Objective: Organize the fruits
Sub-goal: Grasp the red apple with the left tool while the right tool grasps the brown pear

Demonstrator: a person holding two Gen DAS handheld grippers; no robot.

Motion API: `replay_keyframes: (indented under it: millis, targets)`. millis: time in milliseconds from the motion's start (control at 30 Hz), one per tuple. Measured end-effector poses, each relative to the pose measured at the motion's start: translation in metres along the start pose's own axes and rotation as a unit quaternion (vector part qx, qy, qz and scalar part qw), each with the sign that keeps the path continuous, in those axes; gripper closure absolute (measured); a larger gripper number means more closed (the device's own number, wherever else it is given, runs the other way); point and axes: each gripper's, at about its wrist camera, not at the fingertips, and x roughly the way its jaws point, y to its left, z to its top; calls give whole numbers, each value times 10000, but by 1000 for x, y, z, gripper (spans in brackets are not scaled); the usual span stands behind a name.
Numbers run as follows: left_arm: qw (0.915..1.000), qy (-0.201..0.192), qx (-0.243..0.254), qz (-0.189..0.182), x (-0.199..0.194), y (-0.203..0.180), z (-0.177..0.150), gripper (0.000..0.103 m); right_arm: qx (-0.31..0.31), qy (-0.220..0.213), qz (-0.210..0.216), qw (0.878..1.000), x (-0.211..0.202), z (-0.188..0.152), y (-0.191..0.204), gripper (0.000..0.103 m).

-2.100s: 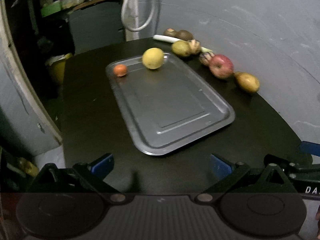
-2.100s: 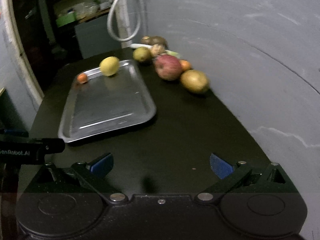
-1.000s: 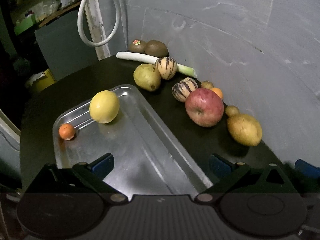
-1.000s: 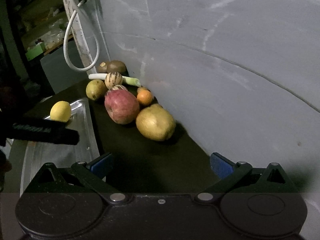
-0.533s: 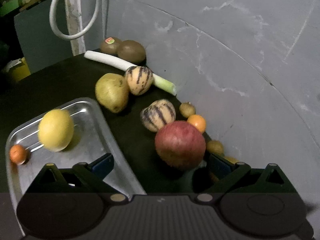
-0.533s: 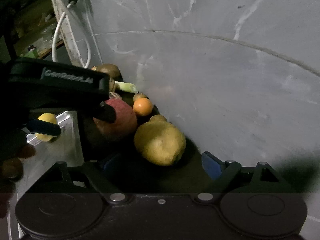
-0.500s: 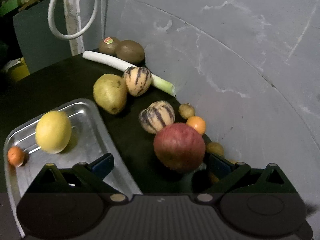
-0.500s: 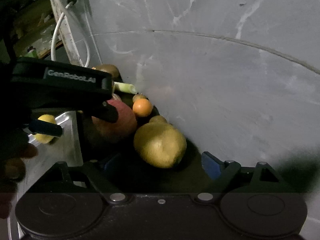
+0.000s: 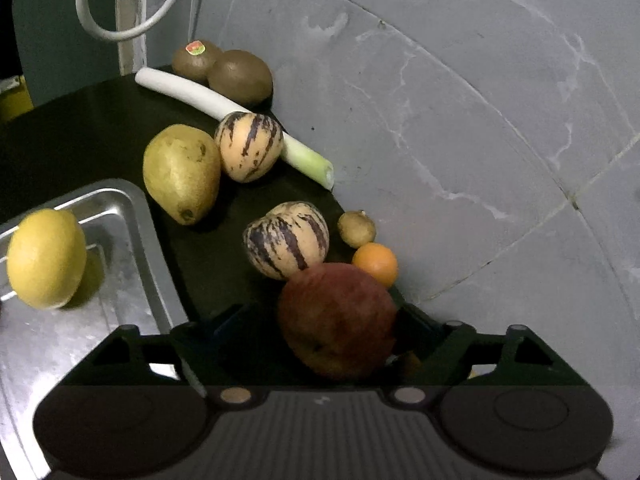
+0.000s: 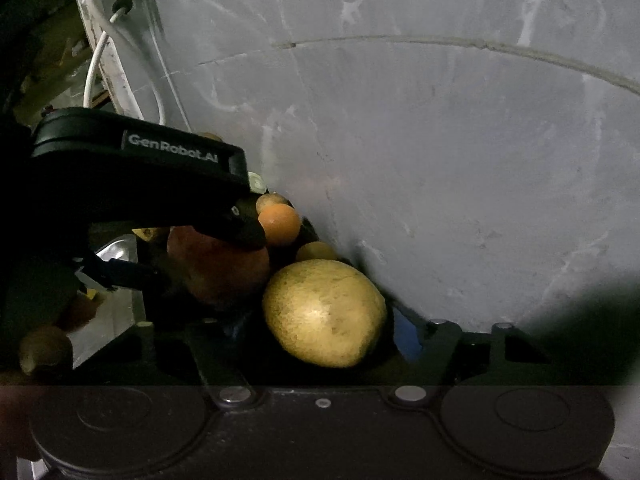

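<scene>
The large red apple sits on the black worktop against the grey wall, just beside the steel tray, with the left gripper spread wide around it, fingers flanking but not yet clamped. The right gripper, also apart, brackets the yellow-brown pear next to it. A second ago both grippers stood well back; each has since closed in on its fruit.
</scene>
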Motion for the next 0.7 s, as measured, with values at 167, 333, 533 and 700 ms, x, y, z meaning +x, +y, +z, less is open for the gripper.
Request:
replay_keyframes:
  millis: [167,333,533,700]
  targets:
    - [9997,107,-77,-208,5,-1,-1,32,-27,-37,40,10000,4,0,0,38]
    - [9993,99,-180,-314,6,-3,-5,34,19,-44,73,10000,2,-2,-3,38]
    - [9993,60,-168,-329,7,-7,-3,35,-23,-51,152,9999,0,-3,-6,38]
    - [9994,15,-198,-268,-1,-9,-11,35,-8,-11,189,9998,-6,-4,-11,38]
